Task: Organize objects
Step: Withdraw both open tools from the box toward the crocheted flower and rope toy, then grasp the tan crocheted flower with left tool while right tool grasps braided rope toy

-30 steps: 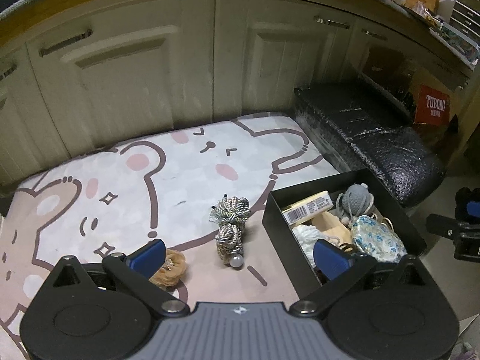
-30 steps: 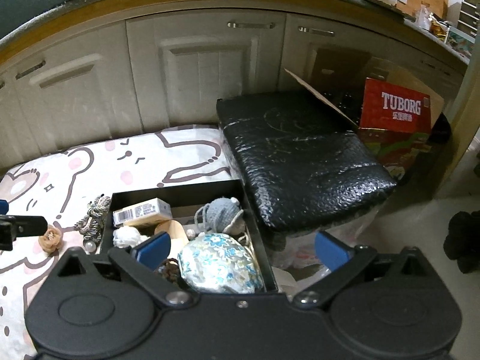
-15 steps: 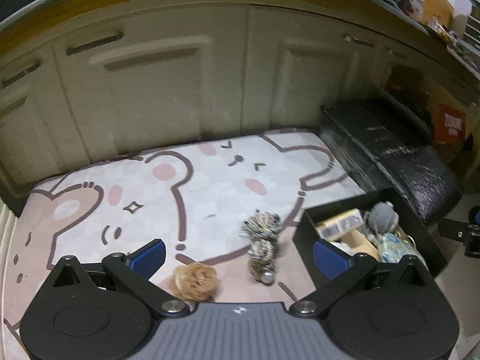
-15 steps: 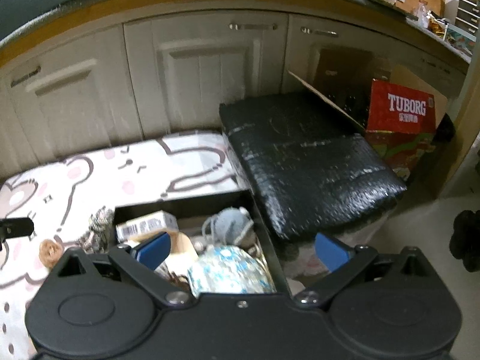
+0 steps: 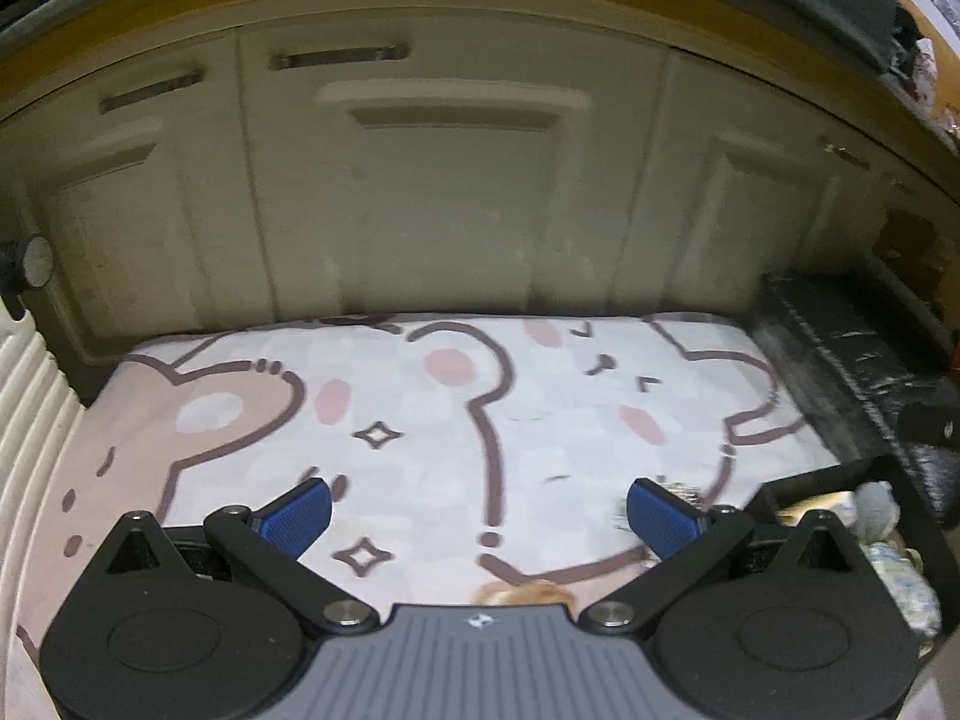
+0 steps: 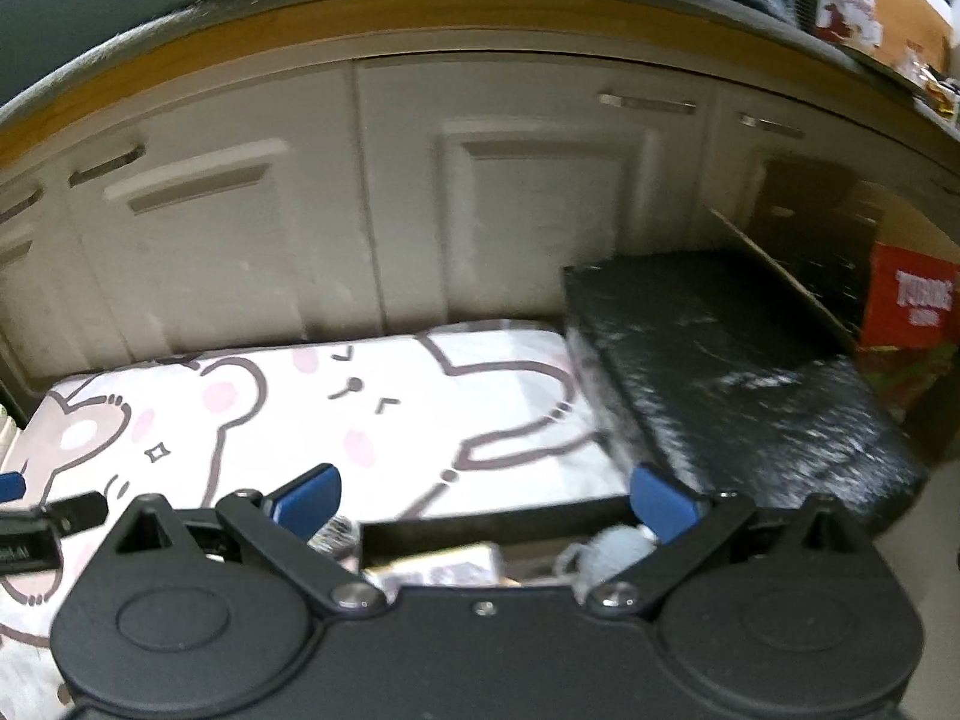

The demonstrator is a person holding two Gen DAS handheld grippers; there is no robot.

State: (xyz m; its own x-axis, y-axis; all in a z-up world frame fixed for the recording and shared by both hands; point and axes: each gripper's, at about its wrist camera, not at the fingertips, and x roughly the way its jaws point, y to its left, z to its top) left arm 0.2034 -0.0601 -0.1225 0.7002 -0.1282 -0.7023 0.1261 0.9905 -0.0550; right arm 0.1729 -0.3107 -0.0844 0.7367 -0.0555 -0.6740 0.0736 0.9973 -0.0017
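My left gripper is open and empty above the bear-print mat. A tan scrunchie peeks out just above the gripper body. The braided rope toy is mostly hidden behind the right finger. The black box sits at the right edge with a grey knitted item and a floral pouch in it. My right gripper is open and empty over the black box, where a small carton and the grey knitted item show.
Cream cabinet doors close off the back of the mat. A black wrapped bundle lies right of the mat, with a red Tuborg carton behind it. The left gripper shows at the left edge of the right wrist view.
Both grippers have pulled back and tilted up, so the objects have slid down toward the bottom of both views. The scrunchie and rope toy are now partly hidden behind the left gripper.
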